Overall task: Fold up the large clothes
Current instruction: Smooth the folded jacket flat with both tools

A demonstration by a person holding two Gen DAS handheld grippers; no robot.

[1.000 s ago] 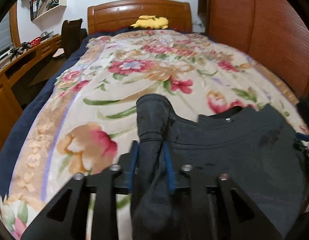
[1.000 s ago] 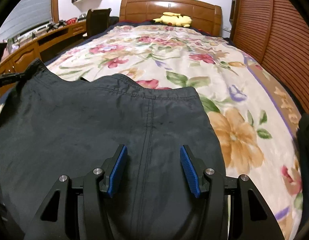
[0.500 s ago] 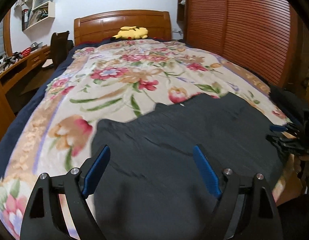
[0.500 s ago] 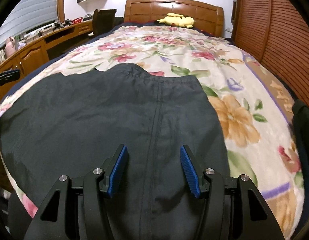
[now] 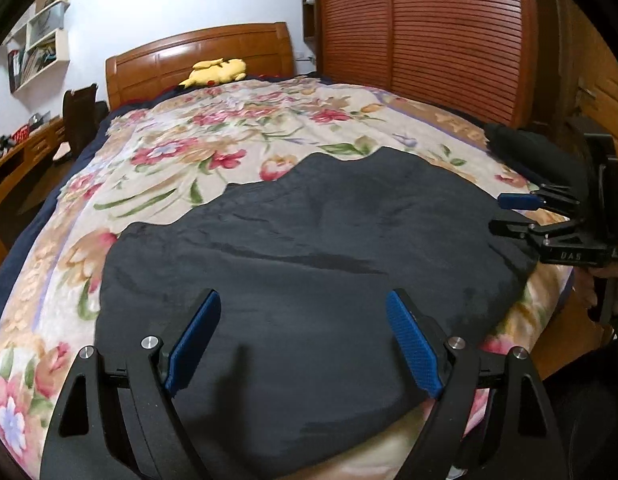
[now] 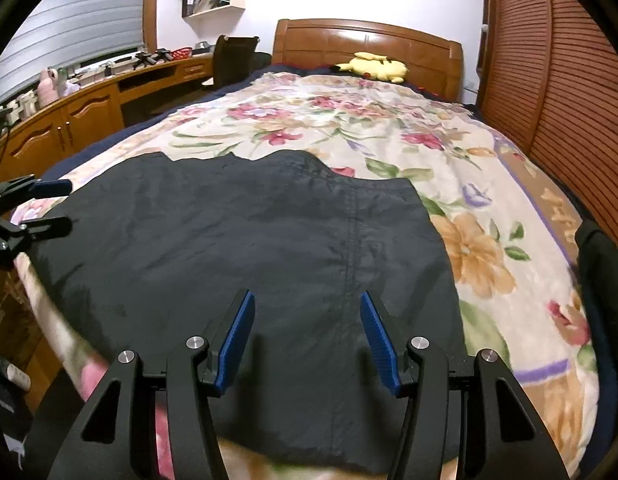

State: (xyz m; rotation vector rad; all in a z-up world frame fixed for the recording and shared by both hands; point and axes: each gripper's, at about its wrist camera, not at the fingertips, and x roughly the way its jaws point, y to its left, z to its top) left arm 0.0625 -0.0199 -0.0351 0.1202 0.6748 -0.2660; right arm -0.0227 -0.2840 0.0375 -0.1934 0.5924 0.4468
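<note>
A large dark garment [image 5: 309,264] lies spread flat across the foot of the bed on the floral blanket [image 5: 213,152]; it also shows in the right wrist view [image 6: 249,248], with a seam running down its right part. My left gripper [image 5: 305,344] is open and empty, hovering over the garment's near left part. My right gripper [image 6: 307,340] is open and empty over the near right part. Each gripper shows in the other's view: the right one [image 5: 521,212] at the garment's right edge, the left one [image 6: 49,204] at its left edge.
A yellow plush toy [image 6: 373,66] lies by the wooden headboard [image 6: 369,46]. A slatted wooden wardrobe [image 5: 449,32] runs along the right. A desk [image 6: 89,104] with a chair [image 6: 233,60] stands at the left. Another dark cloth [image 6: 601,264] lies at the bed's right edge.
My left gripper let go of the bunched garment it held and opened. The garment dropped flat onto the bed. Both grippers drew back toward the foot of the bed.
</note>
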